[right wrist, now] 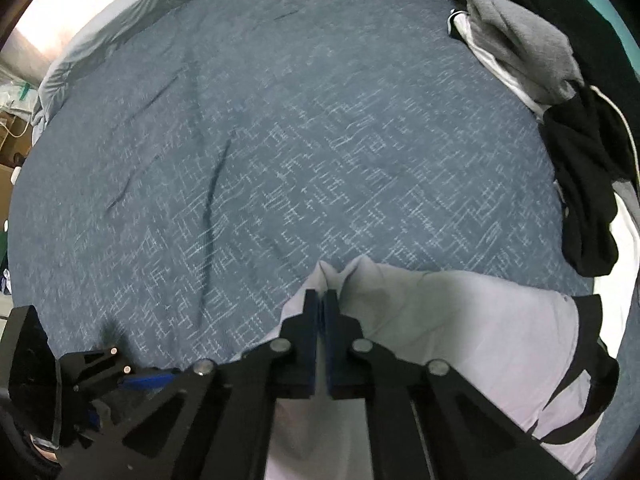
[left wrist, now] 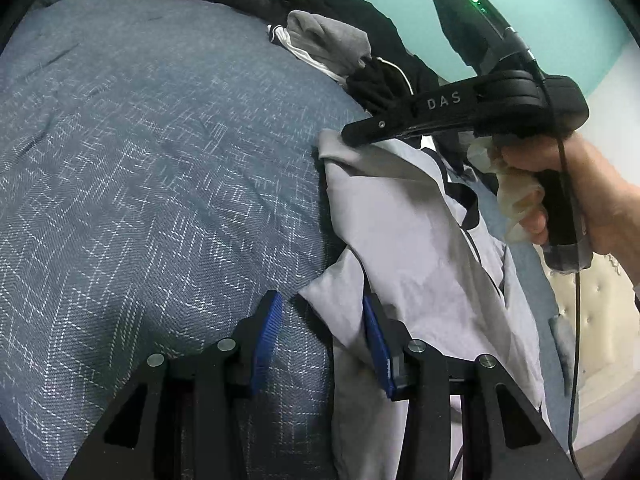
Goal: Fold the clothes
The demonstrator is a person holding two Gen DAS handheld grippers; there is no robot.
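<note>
Left wrist view: the left gripper [left wrist: 322,336] is spread wide over the blue bedspread [left wrist: 140,160], its right-hand finger against an edge of the one light grey garment [left wrist: 400,240], which lies rumpled, not folded. Ahead and to the right, the right gripper [left wrist: 352,138] pinches that garment's far corner.

Right wrist view: the right gripper's fingers are closed on a fold of the grey garment (cloth bunches past the tips). Far right, one unsorted clothes pile [right wrist: 560,80] waits, pieces too tangled to count.
</note>
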